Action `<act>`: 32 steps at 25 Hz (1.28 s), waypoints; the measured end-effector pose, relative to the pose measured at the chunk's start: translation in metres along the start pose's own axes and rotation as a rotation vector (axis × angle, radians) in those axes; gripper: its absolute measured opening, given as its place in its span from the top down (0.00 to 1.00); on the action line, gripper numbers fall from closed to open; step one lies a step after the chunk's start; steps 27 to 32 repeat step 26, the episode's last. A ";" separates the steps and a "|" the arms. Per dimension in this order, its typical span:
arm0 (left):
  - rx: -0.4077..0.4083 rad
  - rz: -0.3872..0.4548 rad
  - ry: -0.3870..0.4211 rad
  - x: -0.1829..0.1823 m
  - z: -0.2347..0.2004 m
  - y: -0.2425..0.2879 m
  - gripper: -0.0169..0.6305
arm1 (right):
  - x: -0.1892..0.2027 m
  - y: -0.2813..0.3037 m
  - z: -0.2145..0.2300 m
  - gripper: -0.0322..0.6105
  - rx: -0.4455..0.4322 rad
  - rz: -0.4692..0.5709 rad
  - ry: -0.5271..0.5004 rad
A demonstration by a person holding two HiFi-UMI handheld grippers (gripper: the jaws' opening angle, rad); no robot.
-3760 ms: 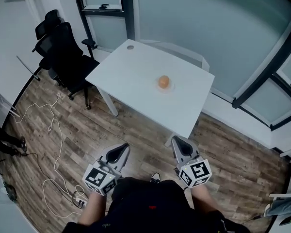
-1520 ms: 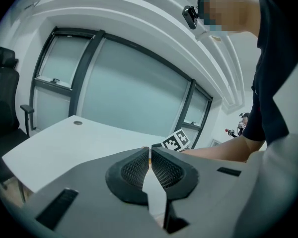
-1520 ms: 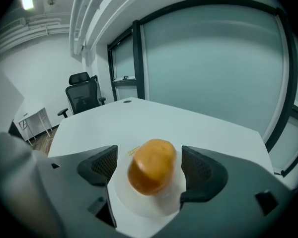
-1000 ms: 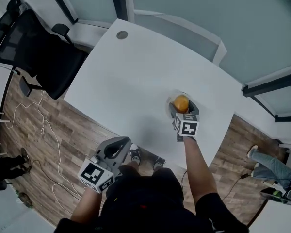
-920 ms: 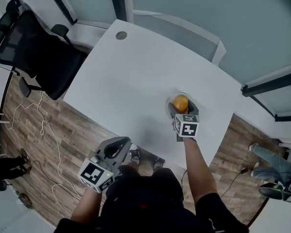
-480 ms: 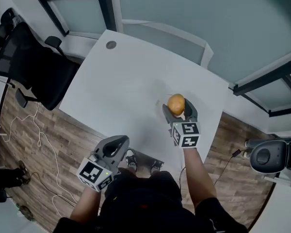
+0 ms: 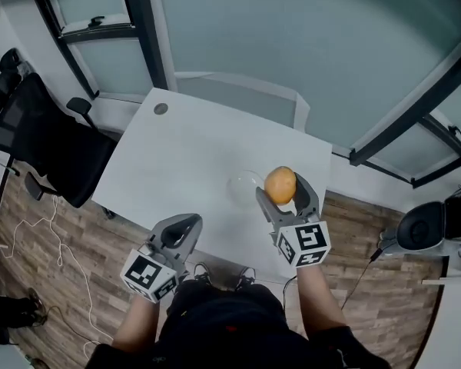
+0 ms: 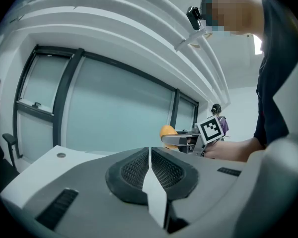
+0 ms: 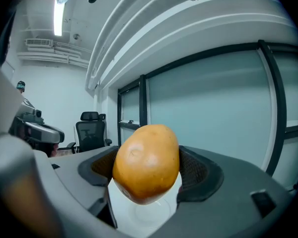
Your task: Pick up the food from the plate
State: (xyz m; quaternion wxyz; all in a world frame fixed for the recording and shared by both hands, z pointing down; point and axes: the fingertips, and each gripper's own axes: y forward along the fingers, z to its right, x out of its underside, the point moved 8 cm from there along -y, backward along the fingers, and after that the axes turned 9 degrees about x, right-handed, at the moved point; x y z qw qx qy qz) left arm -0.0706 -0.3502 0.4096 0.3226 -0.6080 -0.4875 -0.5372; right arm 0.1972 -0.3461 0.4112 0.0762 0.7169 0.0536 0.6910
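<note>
An orange, rounded piece of food (image 7: pixel 280 184) is held between the jaws of my right gripper (image 7: pixel 281 195), lifted above the white table (image 7: pixel 184 167). The right gripper view shows the food (image 9: pixel 146 162) filling the gap between both pads, with the clear plate (image 9: pixel 149 213) far below it. That clear plate (image 7: pixel 244 184) rests on the table just left of the lifted food. My left gripper (image 7: pixel 176 237) hangs low at the table's near edge, jaws closed together with nothing between them (image 8: pixel 150 162). From the left gripper view the food (image 8: pixel 167 133) shows in the right gripper's jaws.
A black office chair (image 7: pixel 38 141) stands left of the table. Glass partitions with dark frames (image 7: pixel 142 33) run behind the table. A round cable hole (image 7: pixel 160 108) marks the table's far left corner. Wooden floor (image 7: pixel 46 260) lies around.
My right gripper has lifted the food off the plate and drawn it up and towards me. The left gripper stays in place.
</note>
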 end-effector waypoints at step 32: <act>0.068 0.062 0.159 -0.060 0.045 0.022 0.92 | -0.061 -0.107 0.013 0.35 0.030 0.166 -0.040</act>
